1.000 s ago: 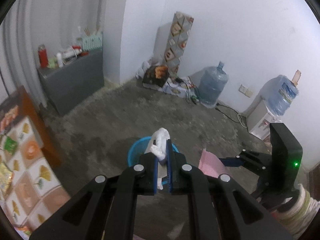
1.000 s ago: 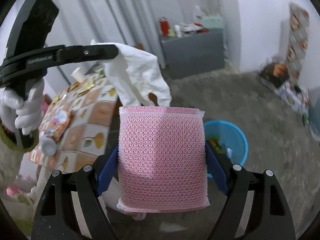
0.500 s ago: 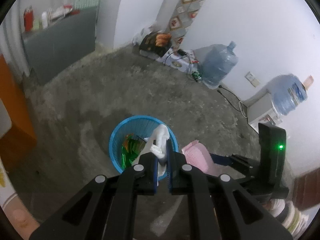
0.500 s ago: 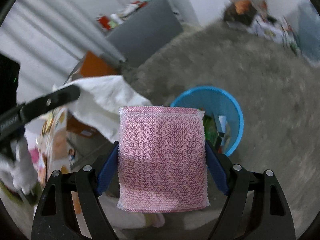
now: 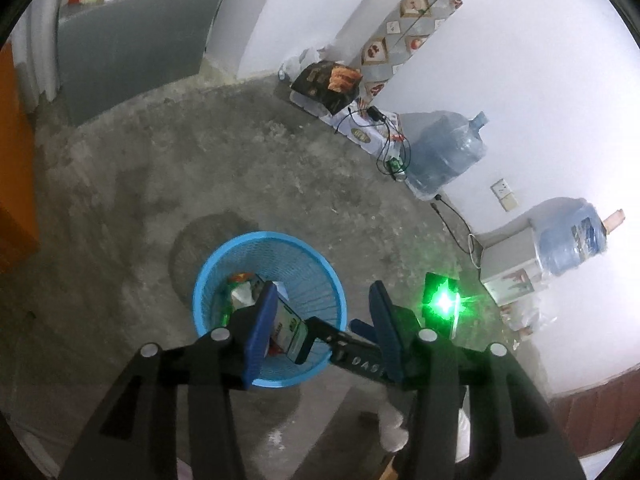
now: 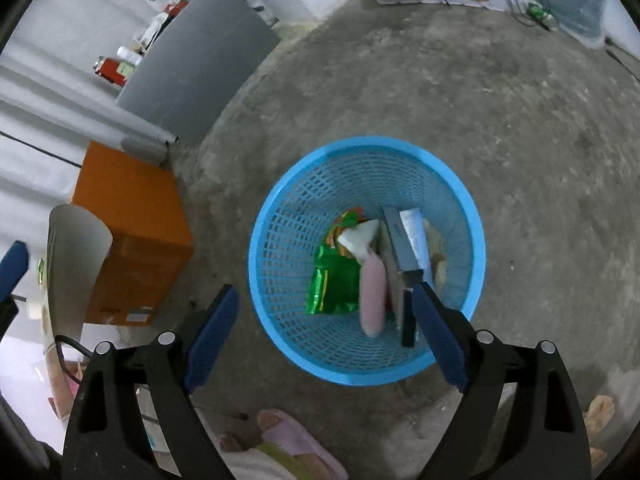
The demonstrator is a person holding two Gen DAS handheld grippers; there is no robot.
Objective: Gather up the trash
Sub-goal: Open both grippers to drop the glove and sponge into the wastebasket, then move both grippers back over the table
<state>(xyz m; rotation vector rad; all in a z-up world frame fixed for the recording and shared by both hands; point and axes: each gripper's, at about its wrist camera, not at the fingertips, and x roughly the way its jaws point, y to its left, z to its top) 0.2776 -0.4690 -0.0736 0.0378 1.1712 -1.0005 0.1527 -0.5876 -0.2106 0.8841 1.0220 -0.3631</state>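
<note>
— Trash: where is it?
— Inside the blue mesh wastebasket (image 6: 272,216) on the concrete floor (image 6: 520,120): a pink net sleeve (image 6: 372,292), green wrapper (image 6: 334,280) and white tissue (image 6: 360,240).
— The grippers?
— Left gripper (image 5: 324,326) and right gripper (image 6: 324,332) hang above it, jaws just opened, fingers spread, nothing between them.

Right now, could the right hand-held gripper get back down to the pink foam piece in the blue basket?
Probably yes. The right hand-held gripper is open over the blue basket, whose top is uncovered, and the pink foam piece lies exposed on top; only the dark box beside it crowds one finger.
</note>
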